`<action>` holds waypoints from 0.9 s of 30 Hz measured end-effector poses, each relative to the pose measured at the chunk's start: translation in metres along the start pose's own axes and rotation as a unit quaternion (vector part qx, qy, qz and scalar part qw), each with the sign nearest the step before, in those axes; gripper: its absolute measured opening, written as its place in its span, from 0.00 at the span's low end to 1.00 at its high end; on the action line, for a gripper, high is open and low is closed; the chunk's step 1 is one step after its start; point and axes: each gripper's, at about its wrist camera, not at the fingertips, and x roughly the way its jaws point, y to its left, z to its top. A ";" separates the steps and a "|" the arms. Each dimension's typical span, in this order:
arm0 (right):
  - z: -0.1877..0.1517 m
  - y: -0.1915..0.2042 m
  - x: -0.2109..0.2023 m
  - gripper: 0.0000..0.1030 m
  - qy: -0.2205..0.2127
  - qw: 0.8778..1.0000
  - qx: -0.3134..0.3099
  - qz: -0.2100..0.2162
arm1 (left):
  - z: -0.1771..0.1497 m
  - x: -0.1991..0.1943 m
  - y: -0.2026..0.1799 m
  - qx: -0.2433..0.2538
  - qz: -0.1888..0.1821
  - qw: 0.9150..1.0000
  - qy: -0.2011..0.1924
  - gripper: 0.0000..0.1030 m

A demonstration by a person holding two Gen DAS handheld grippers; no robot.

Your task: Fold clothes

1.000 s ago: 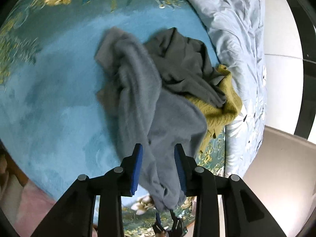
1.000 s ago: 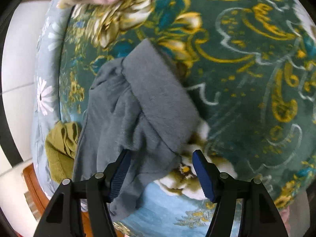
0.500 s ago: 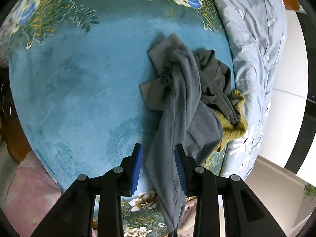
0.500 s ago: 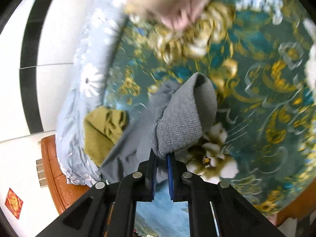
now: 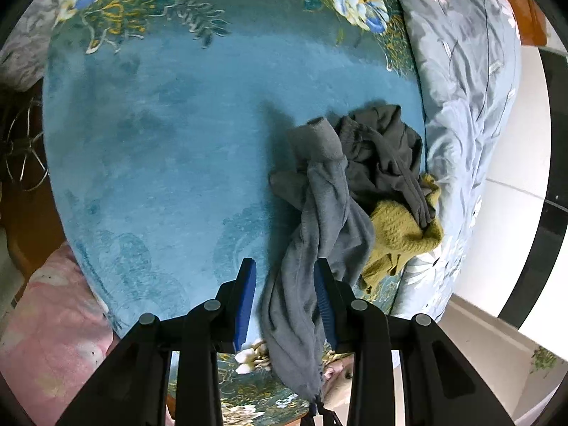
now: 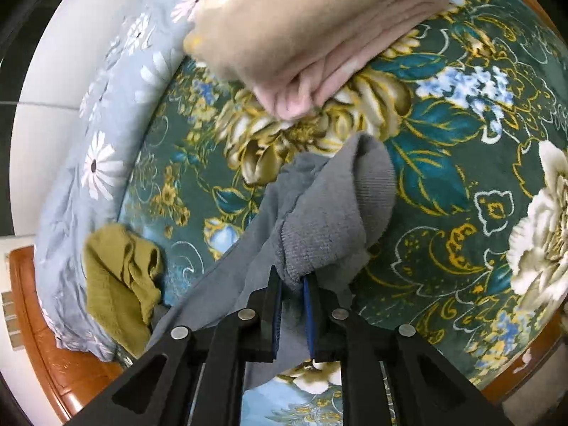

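The floral blanket point(image 5: 159, 142) covers the bed. On it the grey garment point(image 5: 319, 220) has been drawn out of the heap into a hanging strand. The right gripper point(image 6: 293, 284) has just closed, clamping the ribbed cuff point(image 6: 319, 245). The left gripper point(image 5: 285, 284) stands partly open, fabric between its jaws, unclamped. Spreading can begin.

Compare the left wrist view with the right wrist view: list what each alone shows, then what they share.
Left wrist only: the dark grey garment, a pink quilt and the left claw.
Right wrist only: folded pink cloth and the right claw, shut on the grey sweater.
Both: that sweater, the olive knit, and the teal floral blanket.
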 end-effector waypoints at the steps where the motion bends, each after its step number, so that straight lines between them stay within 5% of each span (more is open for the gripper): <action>1: -0.001 0.003 -0.002 0.14 -0.003 1.000 -0.007 0.001 | 0.001 -0.002 0.003 -0.002 -0.003 1.000 -0.001 0.36; 3: -0.006 0.012 -0.012 0.16 -0.012 0.999 -0.028 0.012 | 0.006 -0.004 0.006 -0.002 -0.006 1.000 -0.004 0.39; 5: -0.011 0.022 -0.026 0.45 -0.025 0.998 -0.051 0.012 | 0.013 -0.002 0.008 -0.001 -0.011 1.000 -0.003 0.40; 7: -0.018 0.033 -0.048 0.60 -0.055 0.996 -0.077 0.003 | 0.017 0.003 0.008 0.006 -0.021 1.000 0.006 0.41; 11: -0.043 0.066 -0.081 0.64 -0.099 0.987 -0.121 -0.038 | 0.029 0.016 0.000 0.048 -0.021 0.998 0.025 0.47; 16: -0.097 0.099 -0.079 0.68 -0.076 0.985 -0.146 -0.046 | 0.053 0.032 -0.011 0.109 -0.017 0.993 0.049 0.55; 22: -0.164 0.138 -0.051 0.68 -0.024 0.982 -0.183 -0.051 | 0.083 0.054 0.004 0.050 -0.059 0.994 0.081 0.56; 27: -0.183 0.154 -0.051 0.68 -0.026 0.979 -0.190 -0.063 | 0.100 0.077 0.008 -0.005 -0.095 0.990 0.102 0.58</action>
